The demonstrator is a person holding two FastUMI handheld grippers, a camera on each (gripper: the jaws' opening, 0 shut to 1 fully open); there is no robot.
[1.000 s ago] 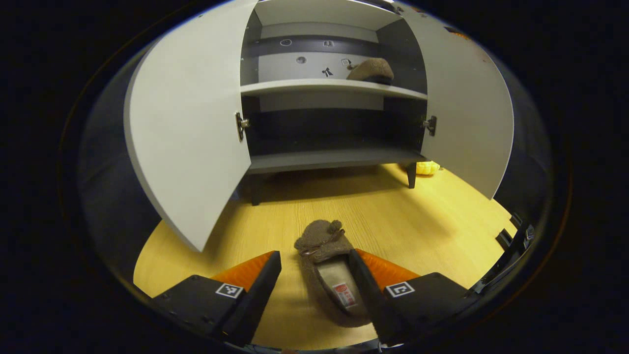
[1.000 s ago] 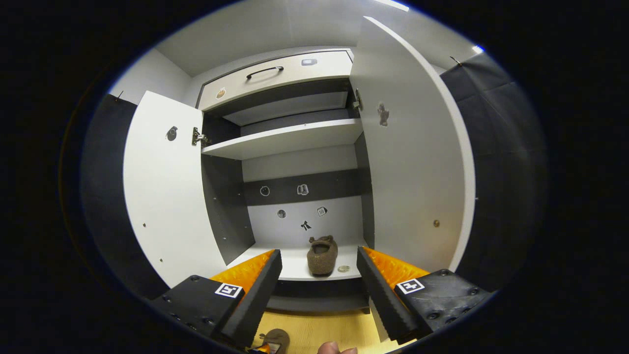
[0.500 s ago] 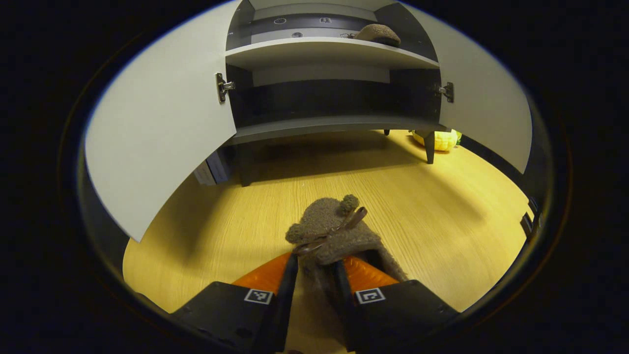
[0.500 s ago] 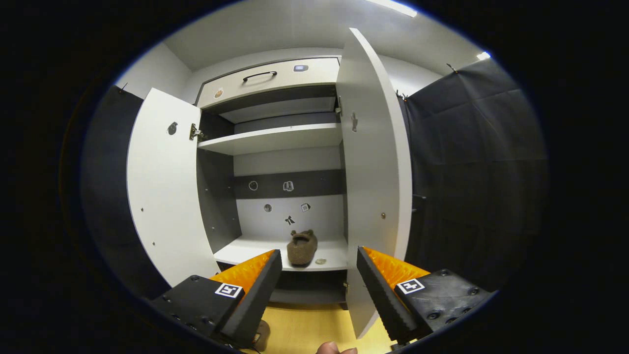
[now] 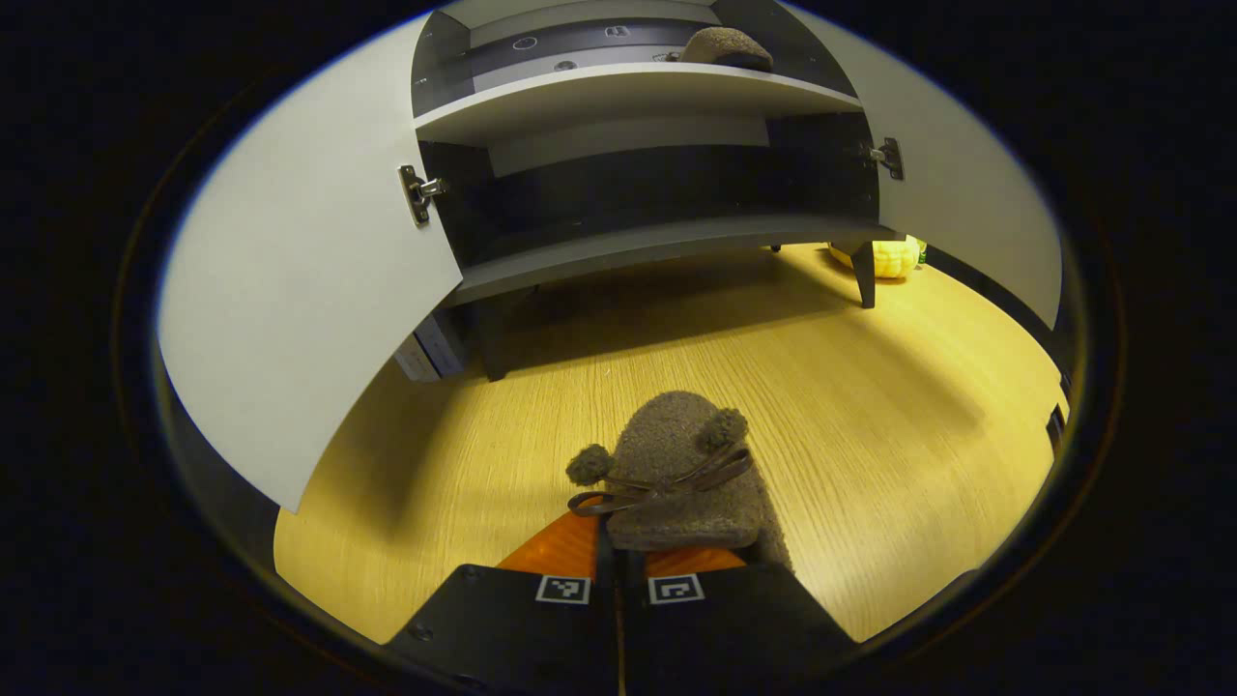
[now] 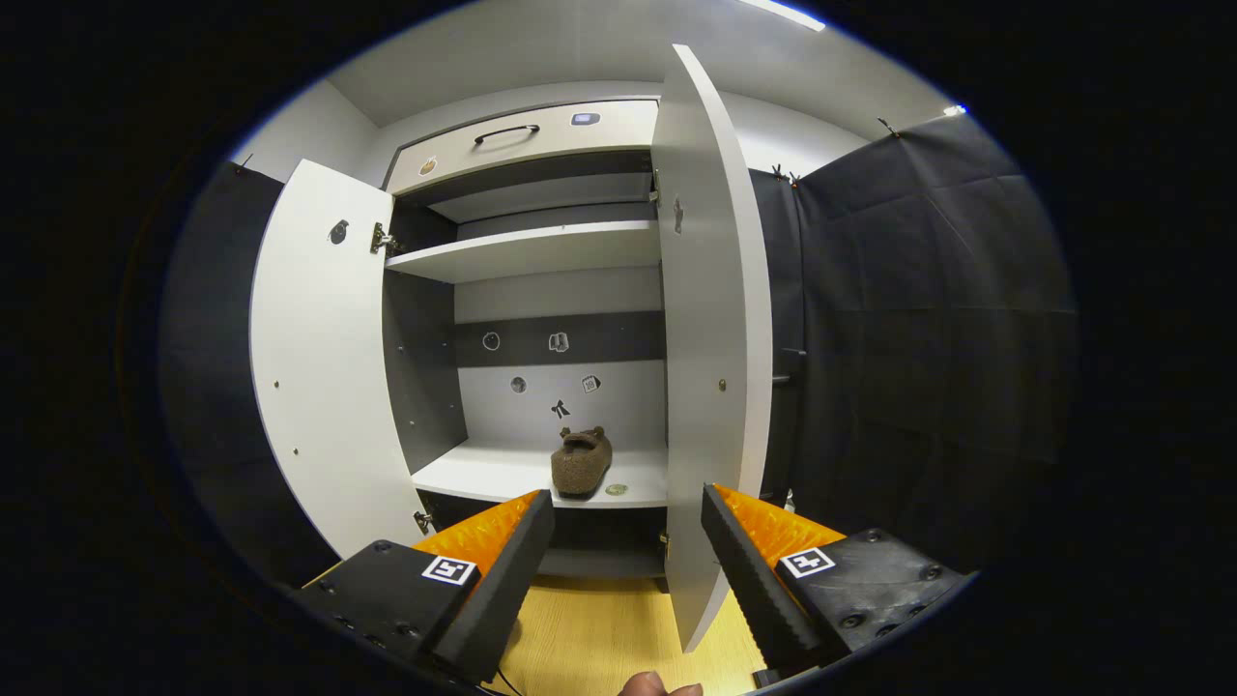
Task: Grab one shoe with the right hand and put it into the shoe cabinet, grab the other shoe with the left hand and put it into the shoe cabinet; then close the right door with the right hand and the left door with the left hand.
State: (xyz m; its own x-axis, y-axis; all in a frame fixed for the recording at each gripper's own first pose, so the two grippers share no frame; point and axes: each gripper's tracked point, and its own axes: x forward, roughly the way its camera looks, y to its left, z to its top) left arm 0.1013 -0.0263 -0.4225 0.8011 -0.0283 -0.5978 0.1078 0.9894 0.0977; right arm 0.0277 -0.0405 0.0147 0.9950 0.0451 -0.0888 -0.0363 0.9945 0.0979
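First shoe [image 6: 581, 464] sat on cabinet shelf [image 6: 503, 476]. Left hand-held gripper [image 5: 618, 580] was clamped on second shoe [image 5: 676, 478]; right hand-held gripper [image 6: 623, 561] gaped empty. Both doors remained unclosed.

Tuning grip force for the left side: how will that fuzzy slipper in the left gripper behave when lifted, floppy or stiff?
Likely soft: the left gripper looks nearly closed on the slipper, so its heel wall seems to have squashed. Probably light, so it should lift easily. The fuzzy fabric should resist slipping, but the toe, jutting past the fingers, may sag.
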